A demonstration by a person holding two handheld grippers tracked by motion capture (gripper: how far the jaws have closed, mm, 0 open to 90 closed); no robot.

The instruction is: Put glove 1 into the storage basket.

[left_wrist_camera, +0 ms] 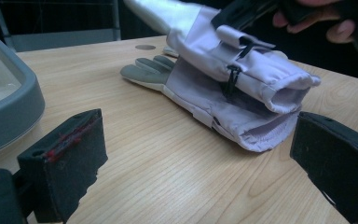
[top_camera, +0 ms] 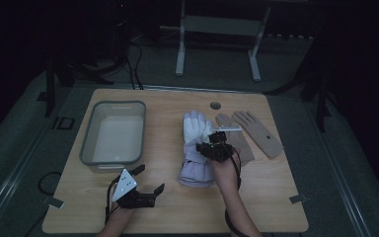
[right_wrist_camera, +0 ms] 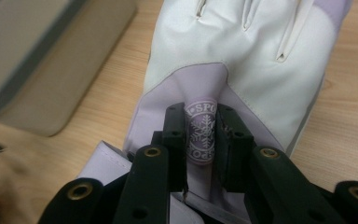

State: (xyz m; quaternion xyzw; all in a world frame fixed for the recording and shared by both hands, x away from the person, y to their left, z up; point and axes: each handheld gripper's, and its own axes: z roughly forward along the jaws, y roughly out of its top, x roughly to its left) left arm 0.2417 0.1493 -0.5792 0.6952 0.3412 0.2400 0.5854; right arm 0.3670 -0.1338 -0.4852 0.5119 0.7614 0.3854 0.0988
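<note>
Two tools work at the desk's near half. Nearest, by the near left edge, the left tool rests with its jaws spread wide and nothing between them, aimed across the wood at the cuffs of the gloves. Further in, near the middle, the right tool has its jaws pressed together on a fold of the top white glove, pinching the lilac back panel just below the knuckles. That glove lies on a second one, cuffs toward the near edge, fingers toward the far edge. Judging by the raised cuff in the left gripper view, the step in hand is lifting the top glove off its mate; the next move likely calls for a steady pull upward, then a carry toward the tray at the left edge. A round badge between the jaws shows a snowflake and letters reading roughly "SPO", the rest hidden. Beyond, toward the right far corner, lie two tan gloves.
</note>
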